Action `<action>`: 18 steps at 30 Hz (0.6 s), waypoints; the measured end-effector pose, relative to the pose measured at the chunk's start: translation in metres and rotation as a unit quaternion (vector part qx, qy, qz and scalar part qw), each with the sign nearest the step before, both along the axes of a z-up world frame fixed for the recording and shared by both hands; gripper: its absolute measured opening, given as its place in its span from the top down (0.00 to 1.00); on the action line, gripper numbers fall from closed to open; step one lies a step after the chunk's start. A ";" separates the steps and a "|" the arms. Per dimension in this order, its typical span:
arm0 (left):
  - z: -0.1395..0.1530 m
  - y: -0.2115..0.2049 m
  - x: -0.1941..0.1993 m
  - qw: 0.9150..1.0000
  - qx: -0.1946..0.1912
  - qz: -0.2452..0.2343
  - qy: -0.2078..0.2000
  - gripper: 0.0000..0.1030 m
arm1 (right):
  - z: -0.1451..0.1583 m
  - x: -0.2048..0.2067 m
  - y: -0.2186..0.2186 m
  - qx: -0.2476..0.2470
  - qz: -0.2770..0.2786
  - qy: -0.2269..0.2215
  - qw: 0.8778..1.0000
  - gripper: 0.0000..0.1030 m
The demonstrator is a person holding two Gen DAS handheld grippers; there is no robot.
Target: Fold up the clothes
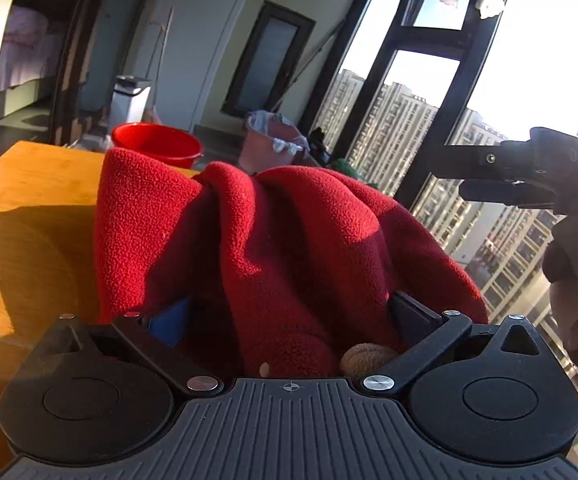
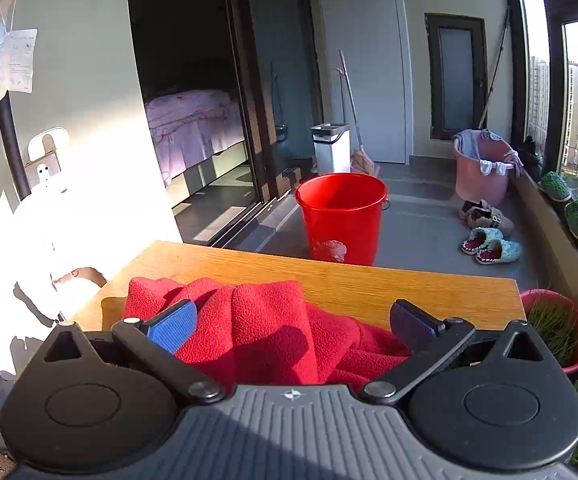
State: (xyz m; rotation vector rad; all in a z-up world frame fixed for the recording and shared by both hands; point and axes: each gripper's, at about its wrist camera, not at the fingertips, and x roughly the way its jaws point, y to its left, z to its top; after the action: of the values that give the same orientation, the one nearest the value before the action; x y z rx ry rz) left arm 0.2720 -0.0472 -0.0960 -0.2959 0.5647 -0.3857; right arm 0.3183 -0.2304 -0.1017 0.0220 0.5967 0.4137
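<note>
Straddling red fleece [image 2: 265,320], both grippers agape

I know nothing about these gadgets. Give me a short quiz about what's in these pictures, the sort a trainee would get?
1. True or false: the red fleece garment lies partly on the wooden table.
2. Which item stands on the floor just beyond the table's far edge? A) a blue crate B) a red bucket C) a green stool
3. Fill in: in the left wrist view, the left gripper has red fleece bunched between its ____.

Key
1. True; the right wrist view shows it on the tabletop, in front of the right gripper.
2. B
3. fingers
</note>
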 end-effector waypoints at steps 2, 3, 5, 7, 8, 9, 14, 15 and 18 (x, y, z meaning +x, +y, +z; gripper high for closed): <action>-0.001 0.001 -0.002 1.000 -0.001 0.002 -0.003 0.00 | -0.006 0.032 0.018 -0.008 0.019 0.018 1.000 0.00; -0.001 0.002 -0.003 1.000 -0.002 0.003 -0.005 0.00 | -0.015 0.052 0.031 -0.028 0.027 0.026 0.999 0.00; -0.001 0.003 -0.003 1.000 -0.004 0.008 -0.005 0.00 | -0.035 0.088 0.045 -0.050 0.047 0.084 0.994 0.00; -0.001 0.005 -0.003 1.000 -0.009 0.015 -0.004 0.00 | -0.053 0.111 0.044 -0.019 0.058 0.147 0.987 0.00; -0.002 0.007 -0.003 1.000 -0.012 0.018 -0.004 0.00 | -0.059 0.116 0.042 -0.003 0.059 0.162 0.985 0.00; -0.002 0.008 -0.003 1.000 -0.018 0.019 -0.004 0.00 | -0.064 0.121 0.040 0.013 0.060 0.178 0.982 0.00; -0.003 0.013 -0.004 0.999 -0.037 0.024 -0.014 0.00 | -0.063 0.103 0.044 0.032 0.080 0.163 0.983 0.35; -0.003 0.015 -0.004 0.999 -0.043 0.023 -0.014 0.00 | -0.060 0.098 0.046 0.031 0.082 0.156 0.984 0.41; -0.004 0.030 -0.006 0.996 -0.088 0.019 -0.020 0.00 | -0.042 0.071 0.052 0.002 0.088 0.120 0.989 0.62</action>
State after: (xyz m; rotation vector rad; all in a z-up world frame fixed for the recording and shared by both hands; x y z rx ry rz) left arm 0.2659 -0.0176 -0.1002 -0.4670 0.4853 -0.4037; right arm 0.3891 -0.1786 -0.1436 0.0222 0.8391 0.5890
